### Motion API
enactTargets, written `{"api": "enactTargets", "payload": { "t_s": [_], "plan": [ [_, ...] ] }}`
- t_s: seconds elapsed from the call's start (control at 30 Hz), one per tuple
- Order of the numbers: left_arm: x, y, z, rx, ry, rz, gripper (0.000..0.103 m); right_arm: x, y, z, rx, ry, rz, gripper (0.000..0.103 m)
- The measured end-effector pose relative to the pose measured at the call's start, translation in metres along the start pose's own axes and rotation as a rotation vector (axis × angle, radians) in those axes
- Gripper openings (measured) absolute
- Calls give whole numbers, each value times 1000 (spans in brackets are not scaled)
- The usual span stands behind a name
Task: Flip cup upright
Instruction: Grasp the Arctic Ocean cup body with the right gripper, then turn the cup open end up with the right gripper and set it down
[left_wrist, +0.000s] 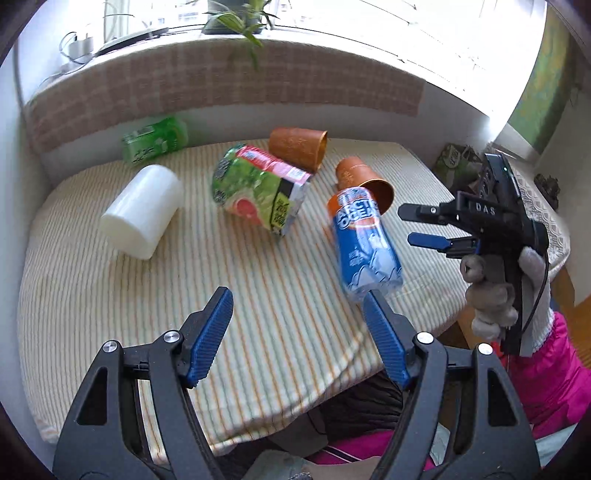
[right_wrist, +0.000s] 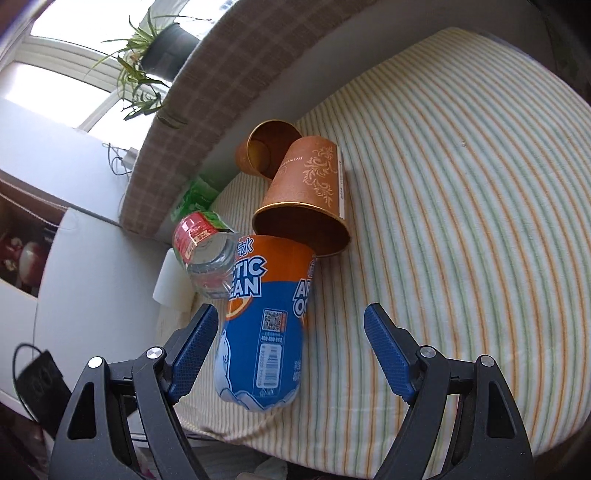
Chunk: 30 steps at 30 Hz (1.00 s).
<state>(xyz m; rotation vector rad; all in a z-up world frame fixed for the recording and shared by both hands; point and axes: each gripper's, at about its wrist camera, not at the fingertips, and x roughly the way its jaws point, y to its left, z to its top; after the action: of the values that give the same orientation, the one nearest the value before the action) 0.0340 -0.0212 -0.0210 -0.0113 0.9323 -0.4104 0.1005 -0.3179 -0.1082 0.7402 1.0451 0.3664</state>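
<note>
Two orange paper cups lie on their sides on the striped tablecloth. The near cup (left_wrist: 360, 181) (right_wrist: 304, 195) touches the top of a blue Arctic Ocean bottle (left_wrist: 364, 243) (right_wrist: 266, 321). The far cup (left_wrist: 297, 146) (right_wrist: 264, 146) lies behind it. My left gripper (left_wrist: 299, 310) is open and empty above the table's front edge. My right gripper (right_wrist: 291, 328) (left_wrist: 415, 225) is open, hovering over the blue bottle, to the right of the near cup in the left wrist view.
A green and red labelled bottle (left_wrist: 258, 188) (right_wrist: 205, 251), a white cylinder (left_wrist: 142, 210) and a green pack (left_wrist: 155, 139) lie on the cloth (left_wrist: 258, 295). A checked ledge (left_wrist: 221, 88) with a plant (right_wrist: 151, 62) runs along the back.
</note>
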Motion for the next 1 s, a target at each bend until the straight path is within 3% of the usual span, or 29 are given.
{"api": "enactTargets", "payload": {
  "t_s": [0.2, 0.37, 0.53, 0.83, 1.0],
  "plan": [
    [-13, 22, -42, -149, -51, 54, 75, 39, 7, 13, 32, 84, -17, 81],
    [-13, 28, -50, -161, -63, 144, 75, 55, 11, 19, 23, 108, -28, 80],
    [-14, 31, -52, -161, -79, 146, 75, 61, 19, 20, 10, 143, -15, 62],
    [-13, 35, -49, -165, -93, 126, 75, 53, 34, 13, -23, 116, -23, 60],
    [-10, 34, -49, -167, -92, 114, 75, 36, 55, 6, -164, 33, -42, 60]
  ]
}}
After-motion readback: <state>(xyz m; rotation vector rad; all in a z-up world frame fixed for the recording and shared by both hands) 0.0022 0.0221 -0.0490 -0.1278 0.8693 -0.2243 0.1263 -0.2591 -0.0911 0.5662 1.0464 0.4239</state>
